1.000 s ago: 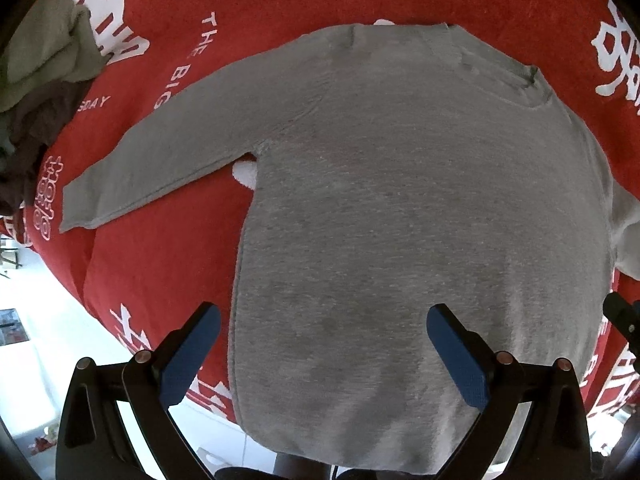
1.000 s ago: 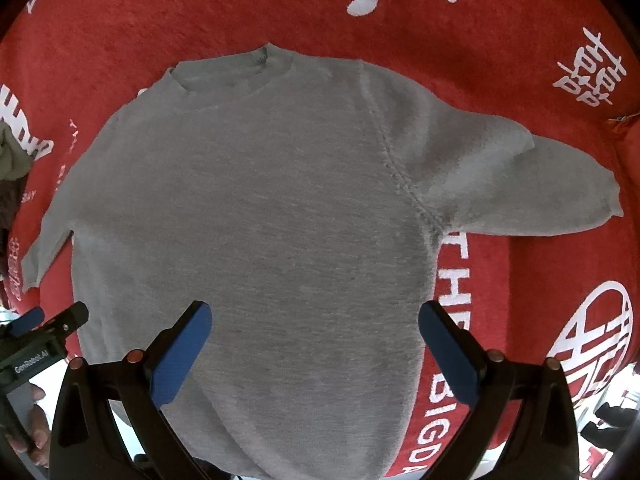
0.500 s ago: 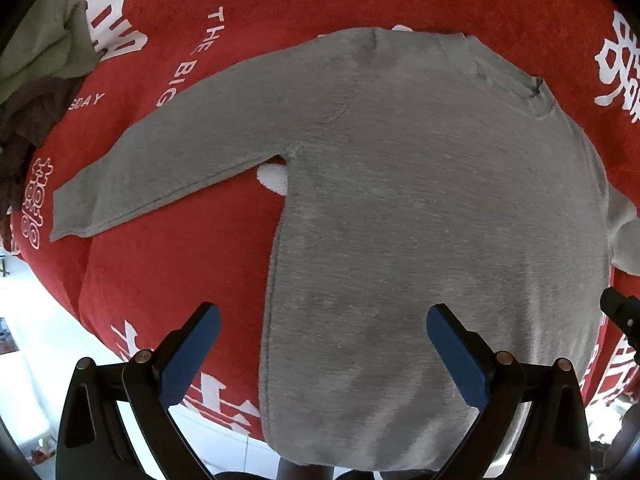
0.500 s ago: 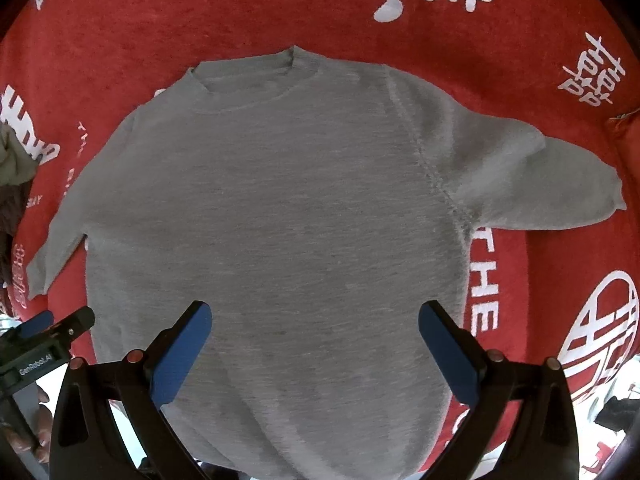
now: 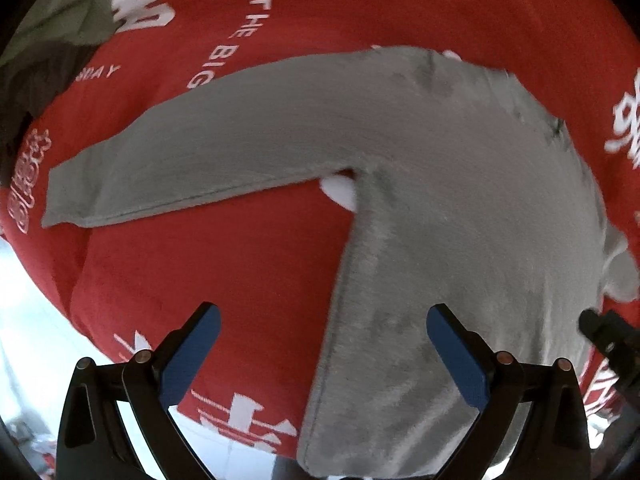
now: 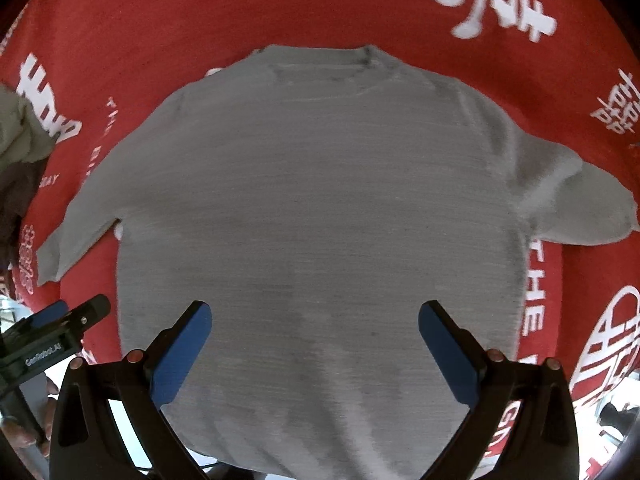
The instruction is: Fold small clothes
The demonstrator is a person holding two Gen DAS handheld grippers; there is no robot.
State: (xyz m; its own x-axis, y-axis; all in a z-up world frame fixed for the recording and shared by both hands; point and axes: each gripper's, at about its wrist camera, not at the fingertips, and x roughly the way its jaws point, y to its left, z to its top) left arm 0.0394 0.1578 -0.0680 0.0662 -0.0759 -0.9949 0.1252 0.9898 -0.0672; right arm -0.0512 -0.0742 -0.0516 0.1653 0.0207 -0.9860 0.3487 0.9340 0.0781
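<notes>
Lying flat and wholly unfolded ahead of both grippers, the grey sweater (image 6: 320,220) awaits its first fold; left gripper (image 5: 320,344) and right gripper (image 6: 316,340) hover spread, holding nothing.

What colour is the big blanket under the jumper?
The blanket is red with white writing and symbols. The right wrist view shows it best, around the grey jumper.

The red cloth (image 5: 248,272) carries white print: "THE BIG" and "DAY", also "THE" in the right view. The left gripper (image 6: 60,336) bears "GenRobot.AI".
</notes>
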